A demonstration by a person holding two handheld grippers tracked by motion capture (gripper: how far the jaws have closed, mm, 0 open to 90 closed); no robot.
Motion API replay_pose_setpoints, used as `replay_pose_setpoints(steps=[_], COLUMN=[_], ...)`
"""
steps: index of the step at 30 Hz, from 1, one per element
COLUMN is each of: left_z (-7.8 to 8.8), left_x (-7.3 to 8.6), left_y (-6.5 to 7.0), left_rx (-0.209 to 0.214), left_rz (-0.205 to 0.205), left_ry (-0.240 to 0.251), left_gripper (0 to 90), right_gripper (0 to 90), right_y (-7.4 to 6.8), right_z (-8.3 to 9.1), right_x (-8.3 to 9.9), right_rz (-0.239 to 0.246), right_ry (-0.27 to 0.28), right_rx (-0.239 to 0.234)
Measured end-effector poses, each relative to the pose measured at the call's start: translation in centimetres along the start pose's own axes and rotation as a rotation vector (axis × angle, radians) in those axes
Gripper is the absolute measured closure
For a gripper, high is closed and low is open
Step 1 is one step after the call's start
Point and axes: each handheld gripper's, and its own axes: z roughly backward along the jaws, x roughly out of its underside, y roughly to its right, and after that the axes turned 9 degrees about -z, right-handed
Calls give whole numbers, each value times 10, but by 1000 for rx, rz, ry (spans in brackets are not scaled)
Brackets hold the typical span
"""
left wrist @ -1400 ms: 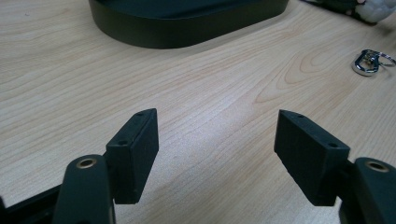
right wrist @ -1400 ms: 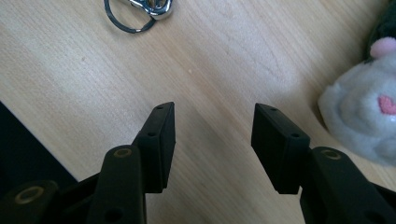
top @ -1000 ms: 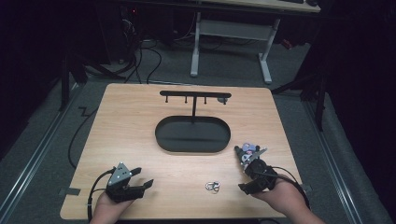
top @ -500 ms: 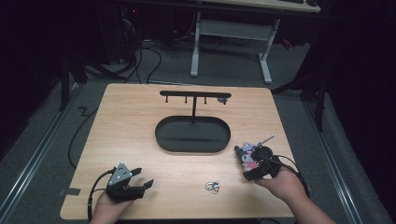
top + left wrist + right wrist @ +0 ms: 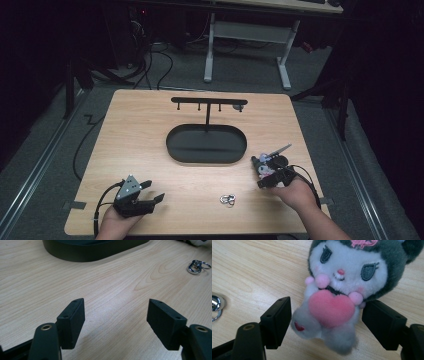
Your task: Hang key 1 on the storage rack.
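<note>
Item 1: plush toy point(image 5: 342, 287), dark-hooded, white-faced, clutching a pink heart. In the right gripper view its hood and 1 ear were cut off by the top and right edges. In the high view it point(image 5: 265, 167) was small and partly covered by the gripper body, so details were hard to make out. It lay on its back on the worktop point(image 5: 150, 130), right of the tray and near the right edge. Its long axis ran from head, farther from the hand, to feet, which pointed back between the jaws toward the person.

Item 2: right hand-held gripper point(image 5: 325, 320), seen also in the high view point(image 5: 270, 179). Its jaws had just been opening and stood wide, 1 on each side of the toy's lower body. The right jaw's pad sat just beside the toy's flank; whether it touched could not be told. The left jaw stood apart from the toy.

Item 3: left hand-held gripper point(image 5: 115, 315), at the worktop's near left in the high view point(image 5: 145, 199). Jaws spread, bare wood between them.

Item 4: metal clasp with ring point(image 5: 228, 200), between the 2 grippers near the front edge; cut off at the left edge of the right gripper view point(image 5: 215, 306).

Item 5: black oval tray point(image 5: 206, 145) with upright hanger bar point(image 5: 209, 101), mid-worktop.
</note>
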Motion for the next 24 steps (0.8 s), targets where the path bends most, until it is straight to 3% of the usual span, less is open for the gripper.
replay_pose_setpoints(steps=[6,13,17,24], left_z=[0,-1,-2,-1], left_x=[0,1,1,2], left_y=[1,1,2,1], left_rx=[0,2,4,1], left_rz=[-4,-8,-10,-7], left_ry=[-6,-11,-16,-15], left_gripper=[315,315,315,316], right_gripper=[355,389,389,471], right_y=[7,20,21,21], right_z=[0,7,2,-1], right_x=[1,6,6,4], right_rz=[-13,-4,1,13], right_ry=[-3,13,16,18], right_rx=[-1,14,7,-5])
